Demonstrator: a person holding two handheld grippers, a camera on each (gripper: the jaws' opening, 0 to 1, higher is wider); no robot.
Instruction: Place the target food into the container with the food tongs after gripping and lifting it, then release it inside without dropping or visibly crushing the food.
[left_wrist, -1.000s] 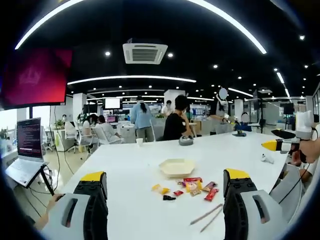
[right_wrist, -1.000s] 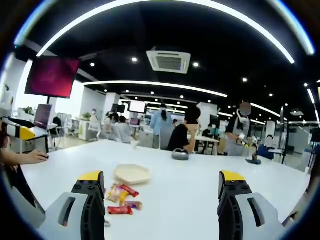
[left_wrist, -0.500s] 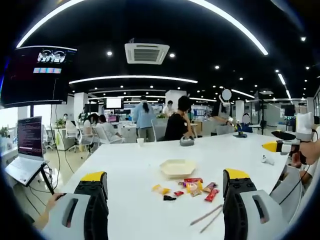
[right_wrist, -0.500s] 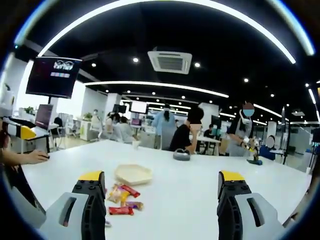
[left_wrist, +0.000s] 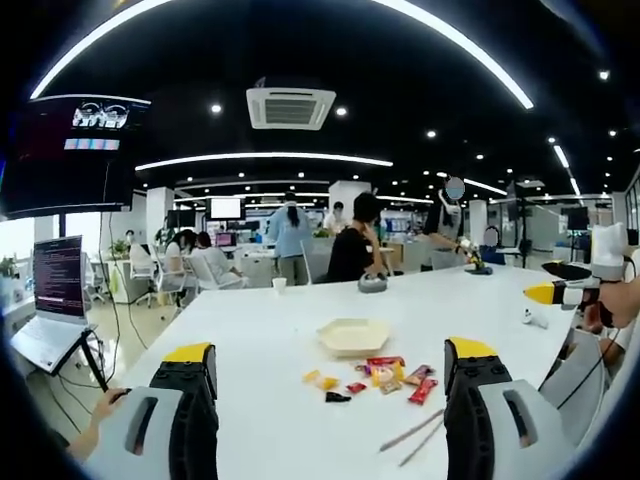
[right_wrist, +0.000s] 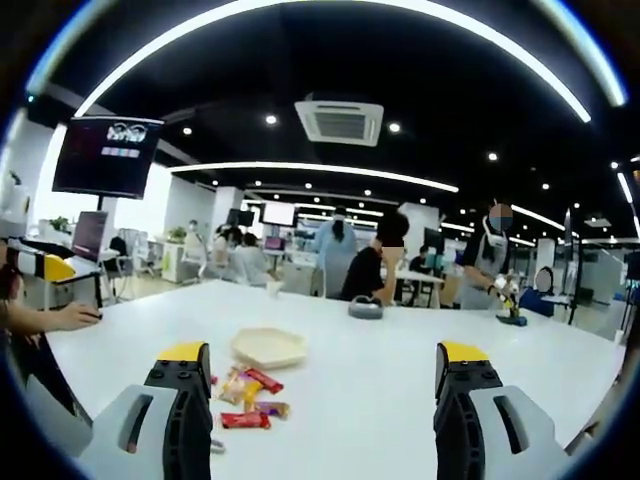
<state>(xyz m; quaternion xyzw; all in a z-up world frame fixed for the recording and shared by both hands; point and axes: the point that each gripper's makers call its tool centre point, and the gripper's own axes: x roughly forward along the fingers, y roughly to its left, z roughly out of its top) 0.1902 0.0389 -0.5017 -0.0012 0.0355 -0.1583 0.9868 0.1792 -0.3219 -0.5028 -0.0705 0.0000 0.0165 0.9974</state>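
Both grippers are hovering above the near edge of the white table (left_wrist: 260, 340), jaws spread wide and holding nothing. In the left gripper view, the left gripper (left_wrist: 325, 375) is pointing across the table, and the tongs (left_wrist: 418, 437) are lying just ahead of its right-hand jaw, nearest of all the task's things. Their long axis is running diagonally, from the near edge up and away toward the snacks. They are lying flat and apart from everything else.

A little farther on, the snacks (left_wrist: 385, 375) are sitting in a loose scatter of small wrapped pieces, between the tongs and the dish (left_wrist: 353, 335), which is resting beyond them, pale and shallow.

In the right gripper view, the right gripper (right_wrist: 322, 375) is facing the same table with the snacks (right_wrist: 245, 392) showing beside its left-hand jaw and the dish (right_wrist: 268, 346) just past them.

Judging by this, the tongs come first, and they lie between the two grippers, close to the left one's right-hand jaw.
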